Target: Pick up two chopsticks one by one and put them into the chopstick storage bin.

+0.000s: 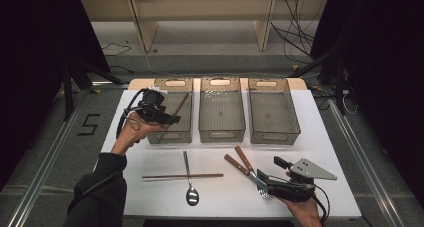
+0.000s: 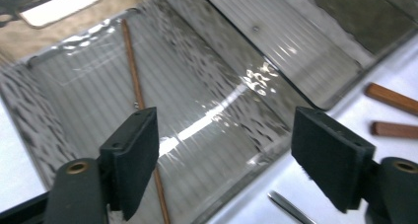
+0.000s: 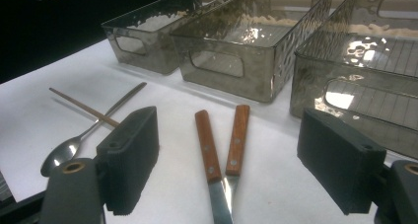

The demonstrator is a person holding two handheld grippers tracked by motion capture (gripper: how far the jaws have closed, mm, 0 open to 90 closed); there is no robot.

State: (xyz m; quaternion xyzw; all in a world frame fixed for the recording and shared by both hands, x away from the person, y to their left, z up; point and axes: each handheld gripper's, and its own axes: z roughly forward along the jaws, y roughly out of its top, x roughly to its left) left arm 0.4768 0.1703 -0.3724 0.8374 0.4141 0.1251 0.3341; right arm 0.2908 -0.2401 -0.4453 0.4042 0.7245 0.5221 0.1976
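**Cutlery sorting at the counter: one chopstick binned, one waiting**

A white counter (image 1: 150,197) stood on a grey floor in a dark room, with pale wooden shelving and loose cables behind it.

From the high view, three smoky clear bins sat side by side along the far half of the counter: the left bin (image 1: 186,132), the middle bin (image 1: 222,134) and the right bin (image 1: 274,136). The left tongs (image 1: 172,119) hung over the left bin's near end, and a chopstick in the bin (image 1: 181,105) lay slanted on its floor. In front of the bins lay a second chopstick (image 1: 165,176) crossed with a spoon (image 1: 190,187), and to their right two wooden-handled utensils (image 1: 239,161), with the right tongs (image 1: 262,184) close over their metal ends.

In the left gripper view, the left tongs (image 2: 224,160) stood wide open and held nothing; the binned chopstick (image 2: 135,81) lay free below them on the ribbed bin floor.

In the right gripper view, the right tongs (image 3: 229,169) were likewise wide open and empty, their jaws standing either side of the two wooden handles (image 3: 224,145) without touching them. The spoon (image 3: 74,145) and second chopstick (image 3: 79,105) lay further left, well short of the bins.

The work in hand looked like sorting by kind, with a release into the left bin apparently just done. The next move probably called for lifting the left tongs clear and closing on the second chopstick away from the spoon, while the right tongs lowered onto a single handle.
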